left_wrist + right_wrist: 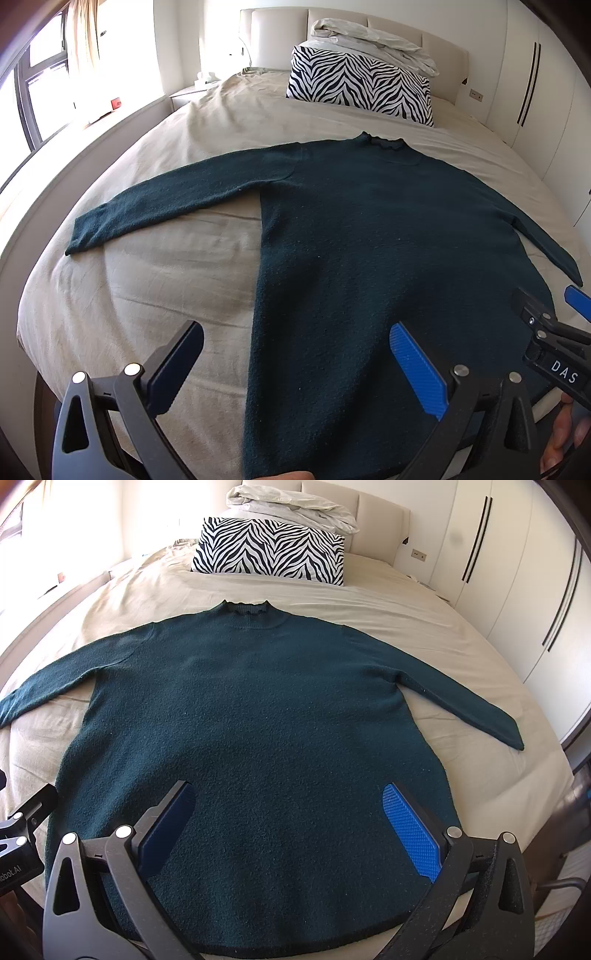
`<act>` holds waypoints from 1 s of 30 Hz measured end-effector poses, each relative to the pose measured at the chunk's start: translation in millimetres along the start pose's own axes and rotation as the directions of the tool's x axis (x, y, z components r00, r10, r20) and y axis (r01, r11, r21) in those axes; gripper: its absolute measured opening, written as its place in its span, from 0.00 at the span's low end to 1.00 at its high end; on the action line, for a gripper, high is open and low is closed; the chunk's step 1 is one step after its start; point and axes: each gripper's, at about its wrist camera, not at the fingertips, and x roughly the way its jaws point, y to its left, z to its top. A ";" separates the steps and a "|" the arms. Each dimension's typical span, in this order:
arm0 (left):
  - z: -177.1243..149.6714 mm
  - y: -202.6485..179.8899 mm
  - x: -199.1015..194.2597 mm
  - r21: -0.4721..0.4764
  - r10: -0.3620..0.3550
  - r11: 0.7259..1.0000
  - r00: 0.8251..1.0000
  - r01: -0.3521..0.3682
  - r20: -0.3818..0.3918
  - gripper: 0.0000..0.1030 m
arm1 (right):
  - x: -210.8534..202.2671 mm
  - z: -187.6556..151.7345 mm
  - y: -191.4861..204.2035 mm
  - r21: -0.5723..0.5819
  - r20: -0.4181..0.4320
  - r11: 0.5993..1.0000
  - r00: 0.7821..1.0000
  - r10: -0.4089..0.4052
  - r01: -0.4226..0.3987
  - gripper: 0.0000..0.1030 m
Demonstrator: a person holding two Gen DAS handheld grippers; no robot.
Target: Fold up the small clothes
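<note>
We've got a dark green knit sweater (255, 716) laid flat, front up, on the beige bed sheet (122, 295), collar (245, 609) pointing away from us, both sleeves spread out to the sides. Nothing folded yet, as far as we can judge.

Left gripper (295, 373) hangs above the hem end w/ jaws spread wide, nothing between them; its one finger is over bare sheet, the other over the sweater's body, so the garment's side edge runs just ahead between the fingers. Right gripper (288, 830) likewise released, jaws wide, both fingers over the lower body, hem just below and near us.

Handling, our guess: thick fuzzy knit, soft and floppy, moderate weight for clothing, not slippery and not fragile. It'll sag and drag when lifted, so pinch a good bite of fabric, not a thin edge. The ribbed pads (410, 834) should grip it fine. Best holds prob. the left cuff (75, 243), far ahead-left of the left gripper, and the right cuff (513, 738), ahead-right of the right gripper; or shoulder + hem corner per side for a lengthwise fold.

Room: plenty of sheet ahead-left and ahead-right. Zebra pillow (269, 550) and the bundled duvet (291, 509) sit well beyond the collar, no obstacle. Bed edge is close on the right side, and the right cuff lies near it, so watch fabric sliding off. Grippers are near each other at the hem; mind a clash.
</note>
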 end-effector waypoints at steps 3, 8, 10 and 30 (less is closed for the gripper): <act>0.3 1.0 0.8 -0.002 0.002 1.000 1.000 -0.002 -0.001 1.00 | 4.6 -1.9 6.9 -0.004 -0.002 1.000 1.000 0.000 0.000 1.00; 0.4 1.3 0.8 -0.004 0.005 1.000 1.000 -0.005 -0.003 1.00 | 4.3 -1.9 6.6 -0.005 -0.001 1.000 1.000 0.000 0.000 1.00; 0.1 1.6 0.6 -0.005 0.005 1.000 1.000 -0.005 -0.003 1.00 | 4.9 -2.8 7.9 -0.006 -0.001 1.000 1.000 -0.001 0.001 1.00; -0.4 7.1 3.3 -0.015 0.003 1.000 1.000 -0.003 -0.008 1.00 | 7.0 2.3 11.7 -0.029 -0.009 1.000 1.000 0.000 -0.001 1.00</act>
